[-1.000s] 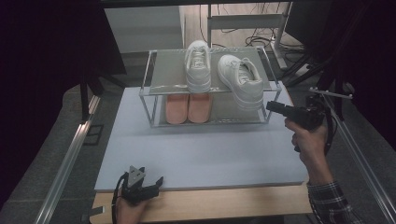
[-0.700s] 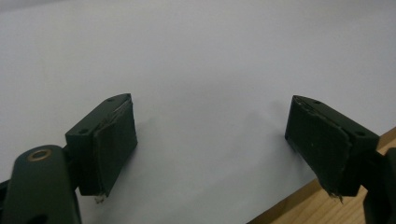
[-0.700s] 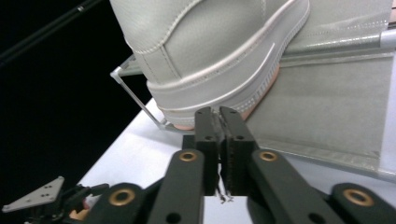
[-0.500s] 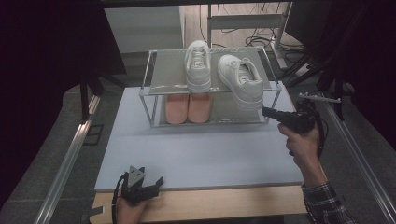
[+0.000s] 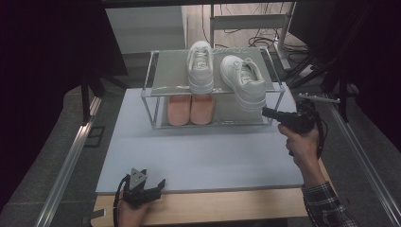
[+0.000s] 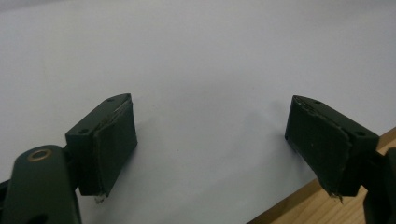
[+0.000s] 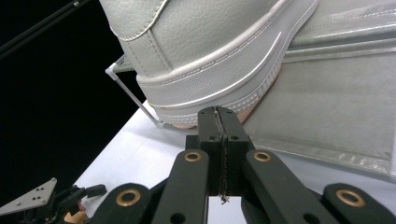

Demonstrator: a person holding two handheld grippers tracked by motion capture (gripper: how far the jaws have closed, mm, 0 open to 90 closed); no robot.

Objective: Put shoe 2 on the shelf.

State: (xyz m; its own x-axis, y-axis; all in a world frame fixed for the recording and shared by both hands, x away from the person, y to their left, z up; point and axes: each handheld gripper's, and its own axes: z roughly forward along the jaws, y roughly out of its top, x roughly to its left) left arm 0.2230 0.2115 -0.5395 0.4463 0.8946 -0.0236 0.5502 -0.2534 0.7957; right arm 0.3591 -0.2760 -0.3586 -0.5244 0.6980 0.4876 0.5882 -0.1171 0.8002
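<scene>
— Pressing together with nothing between them, the right gripper's [image 7: 218, 112] fingers [image 7: 208, 135] sit just at the heel of the skewed shoe [image 7: 205, 51], right under its sole edge. Can't tell if they touch.

— And the shoe?

— It lies on the rack's [image 5: 156, 87] top shelf, angled, heel hanging over the near right edge, beside the straight shoe [image 5: 200, 71]. A pink pair [image 5: 190, 109] stands below.

— So what's done?

— Little, I'd judge. The crooked shoe looks unaligned yet; a nudge with those clenched fingers seems the next step.

— The other hand?

— The left gripper [image 5: 140, 191] rests at the bench's [image 5: 213, 156] near edge, fingers [image 6: 109, 140] spread wide, holding nothing.
</scene>
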